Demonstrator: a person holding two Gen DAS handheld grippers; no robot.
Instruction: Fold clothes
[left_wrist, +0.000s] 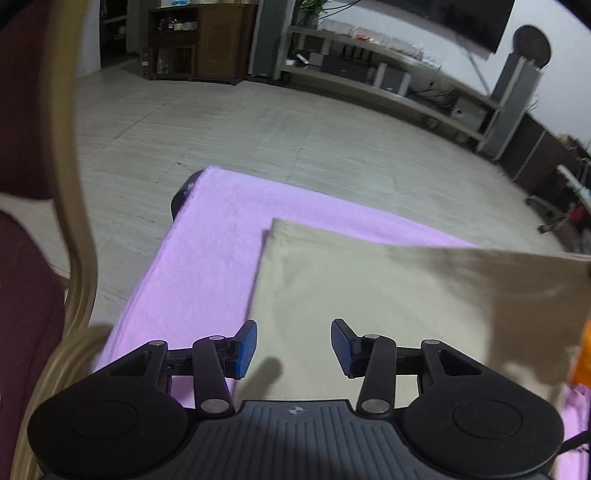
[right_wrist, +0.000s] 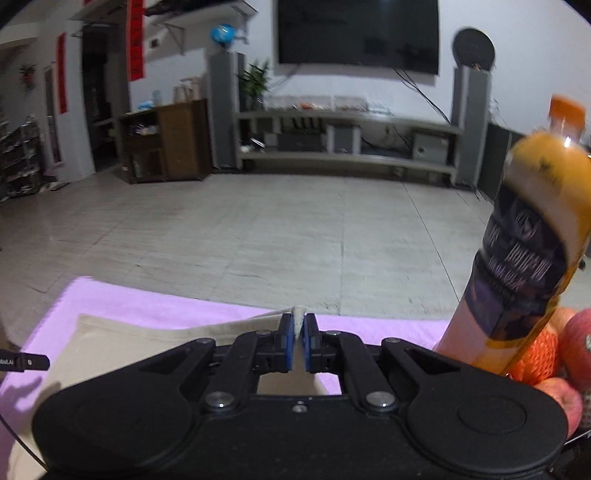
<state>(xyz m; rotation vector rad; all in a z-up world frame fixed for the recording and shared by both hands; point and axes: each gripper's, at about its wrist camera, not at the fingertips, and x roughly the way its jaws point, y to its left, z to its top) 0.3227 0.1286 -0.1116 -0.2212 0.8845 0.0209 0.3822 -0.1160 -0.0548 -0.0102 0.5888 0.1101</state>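
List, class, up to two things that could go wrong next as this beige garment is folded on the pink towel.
1. The right gripper pinches only a small tip of the beige garment; it might slip out as the cloth lifts.
2. A tall orange bottle stands close on the right beside netted fruit; a swinging cloth or gripper could topple it.
3. The left gripper is open, so that side is unheld and may sag onto the pink towel.

Black left tongs (left_wrist: 293, 349), blue ribbed pads (left_wrist: 246, 349), silver pivot screws; right tongs (right_wrist: 299, 341) alike.
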